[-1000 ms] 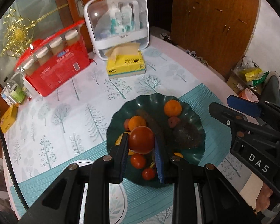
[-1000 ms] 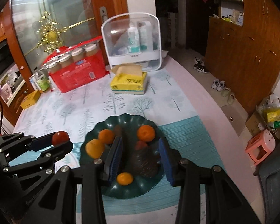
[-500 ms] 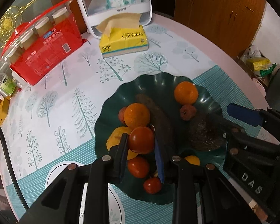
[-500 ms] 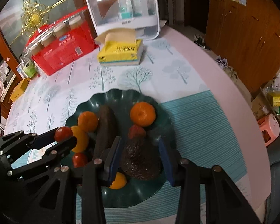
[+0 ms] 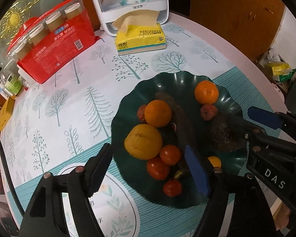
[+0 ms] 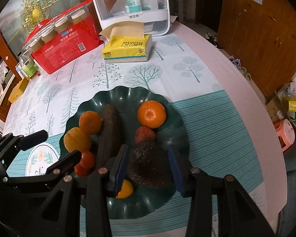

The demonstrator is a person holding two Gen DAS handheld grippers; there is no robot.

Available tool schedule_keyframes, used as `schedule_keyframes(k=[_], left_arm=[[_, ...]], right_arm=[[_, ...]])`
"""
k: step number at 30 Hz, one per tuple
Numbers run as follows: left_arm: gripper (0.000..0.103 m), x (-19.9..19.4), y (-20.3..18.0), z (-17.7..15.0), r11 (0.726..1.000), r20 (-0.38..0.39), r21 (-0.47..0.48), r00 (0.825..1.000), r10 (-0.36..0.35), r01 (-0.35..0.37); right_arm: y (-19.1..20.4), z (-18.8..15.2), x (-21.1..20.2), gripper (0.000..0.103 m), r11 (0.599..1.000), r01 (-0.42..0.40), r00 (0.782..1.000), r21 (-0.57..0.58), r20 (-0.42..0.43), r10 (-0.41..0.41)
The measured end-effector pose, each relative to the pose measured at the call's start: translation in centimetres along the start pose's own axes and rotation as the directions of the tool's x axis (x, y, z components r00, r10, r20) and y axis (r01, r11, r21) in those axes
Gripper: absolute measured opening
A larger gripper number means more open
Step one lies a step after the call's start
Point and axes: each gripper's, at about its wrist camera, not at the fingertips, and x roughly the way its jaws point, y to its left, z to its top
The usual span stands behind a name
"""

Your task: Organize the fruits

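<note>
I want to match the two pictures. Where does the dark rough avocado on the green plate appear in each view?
Left wrist view: the avocado lies at right of centre on the green plate, partly behind the right gripper, whose fingers straddle it.
Right wrist view: the avocado lies low at centre, between the right gripper's open blue pads.
Shared landmark: the yellow tissue box beyond the plate.

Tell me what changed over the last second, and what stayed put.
The left gripper let go of its tomato, now on the green plate, and stands open. The right gripper dropped around the dark avocado, still open. Tissue box unmoved.
</note>
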Motion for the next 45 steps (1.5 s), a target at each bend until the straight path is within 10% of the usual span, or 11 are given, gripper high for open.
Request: schedule_keyframes(k=[17, 45], left_arm=[[0.088, -6.1, 5.5, -5.5, 0.987, 0.034, -0.154, 0.999, 0.039, -0.033], [0.092, -16.6, 11.0, -13.3, 0.879, 0.110, -0.462, 0.976, 0.188, -0.117]], right_arm=[[4.0, -3.5, -3.0, 0.043, 0.996, -0.063, 0.998, -0.056, 0.021, 0.064], [12.7, -6.8, -13.7, 0.051, 0.952, -0.176, 0.974, -0.251, 0.096, 0.205]])
